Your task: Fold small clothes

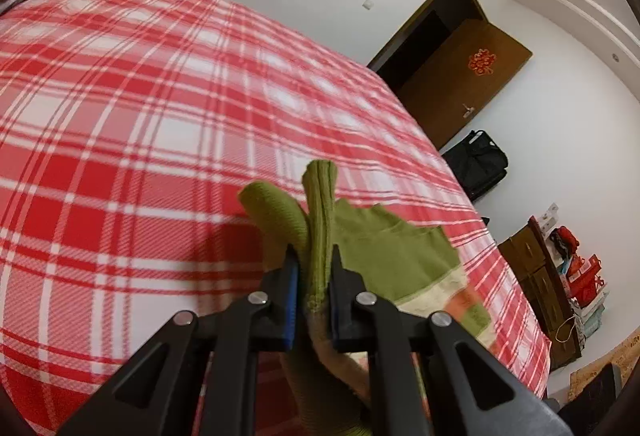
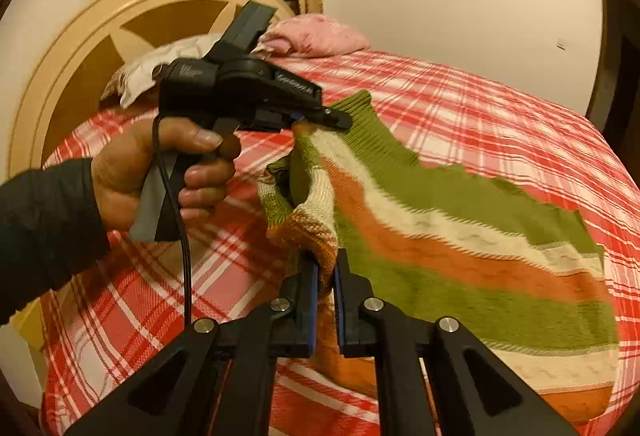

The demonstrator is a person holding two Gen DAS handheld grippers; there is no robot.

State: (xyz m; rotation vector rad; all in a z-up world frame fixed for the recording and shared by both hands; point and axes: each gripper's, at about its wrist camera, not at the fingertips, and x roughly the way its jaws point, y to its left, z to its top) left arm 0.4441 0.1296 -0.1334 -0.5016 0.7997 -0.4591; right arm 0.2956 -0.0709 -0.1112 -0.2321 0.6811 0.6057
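A small knitted sweater (image 2: 460,228) with green, cream and orange stripes lies spread on the red plaid bed (image 2: 500,108), its left part lifted. My left gripper (image 1: 314,256) is shut on the sweater's green ribbed edge (image 1: 320,212); it also shows in the right wrist view (image 2: 320,118), held by a hand above the bed. My right gripper (image 2: 326,266) is shut on a bunched orange and cream fold (image 2: 308,232) of the sweater, raised off the bed. The rest of the sweater (image 1: 400,256) trails to the right in the left wrist view.
A pink pillow (image 2: 316,36) and a cream headboard (image 2: 80,48) stand at the bed's head. A brown door (image 1: 460,76), a black bag (image 1: 476,160) and a wooden cabinet (image 1: 536,276) with red items stand past the bed's far edge.
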